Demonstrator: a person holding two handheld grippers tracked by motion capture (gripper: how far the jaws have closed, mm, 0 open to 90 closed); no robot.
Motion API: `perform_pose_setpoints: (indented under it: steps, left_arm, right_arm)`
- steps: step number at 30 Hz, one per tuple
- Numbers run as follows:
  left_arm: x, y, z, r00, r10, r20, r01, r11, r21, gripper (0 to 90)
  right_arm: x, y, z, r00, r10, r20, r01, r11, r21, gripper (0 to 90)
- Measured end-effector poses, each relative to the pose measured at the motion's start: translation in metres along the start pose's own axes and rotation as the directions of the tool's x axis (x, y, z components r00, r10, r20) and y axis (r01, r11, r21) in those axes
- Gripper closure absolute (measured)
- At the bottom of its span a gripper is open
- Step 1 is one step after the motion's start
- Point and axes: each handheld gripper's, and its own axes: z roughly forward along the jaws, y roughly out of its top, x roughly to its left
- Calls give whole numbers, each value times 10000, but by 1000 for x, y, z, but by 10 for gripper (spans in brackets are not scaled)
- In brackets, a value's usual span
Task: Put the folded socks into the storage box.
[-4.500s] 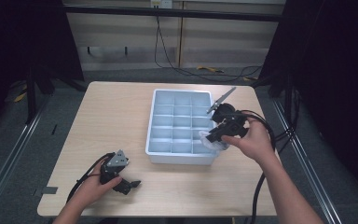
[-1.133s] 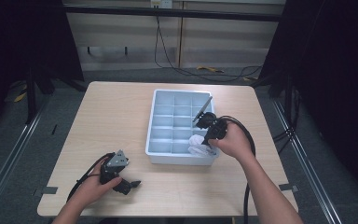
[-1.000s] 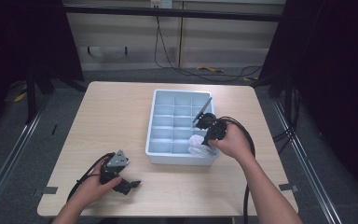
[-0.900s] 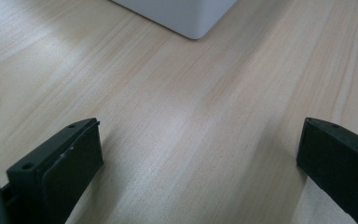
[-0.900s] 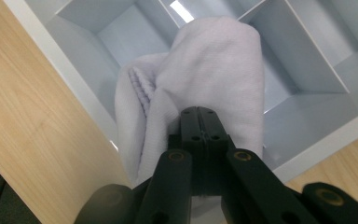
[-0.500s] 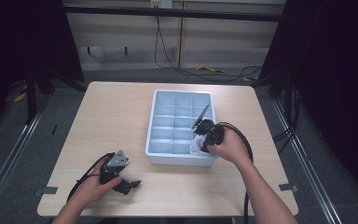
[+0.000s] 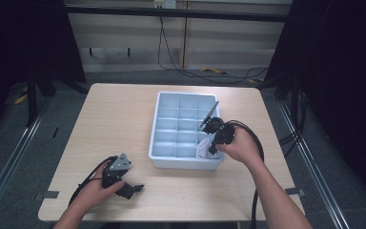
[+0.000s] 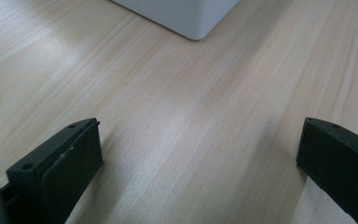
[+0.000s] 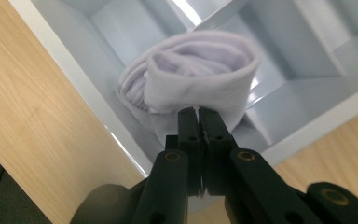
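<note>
A pale blue divided tray [image 7: 158,125] sits at the middle of the wooden table. A rolled white cloth [image 7: 203,150] lies in its near right compartment. My right gripper [image 7: 213,145] points down into that compartment from the right. In the right gripper view its jaws [image 9: 198,114] are pressed together on the lower fold of the cloth [image 9: 200,79], against the tray wall [image 9: 303,37]. My left gripper [image 7: 132,190] rests on the table near the front left. There it stands open [image 8: 198,154] with bare wood between its fingers [image 8: 70,158].
The tray's near corner [image 8: 186,16] stands just beyond the left gripper. Cables trail from both grippers toward the table's front edge. Dark floor and metal rails surround the table.
The right hand has carried the white cloth leftward and nearer, down into the tray's near right compartment. The left hand and its gripper have stayed put.
</note>
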Motion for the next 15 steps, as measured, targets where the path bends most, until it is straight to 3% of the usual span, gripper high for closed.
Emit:
perform_pose_setpoints:
  steps: [3,8,13,15]
  left_arm:
    - [0,0,0,10000,-34,-13,34,10000,-62,0]
    - [0,0,0,10000,-32,-11,32,10000,-61,0]
    - [0,0,0,10000,-59,-22,59,10000,-64,0]
    - [0,0,0,10000,-59,-19,59,10000,-65,0]
  right_arm:
    - [-1,2,-9,9998,112,-134,-116,9995,-311,883]
    - [-2,9,-25,9997,187,127,-180,9984,-538,886]
    - [1,16,-23,9999,-22,170,30,9988,-493,881]
    - [2,22,-14,9999,-45,153,50,9994,-356,881]
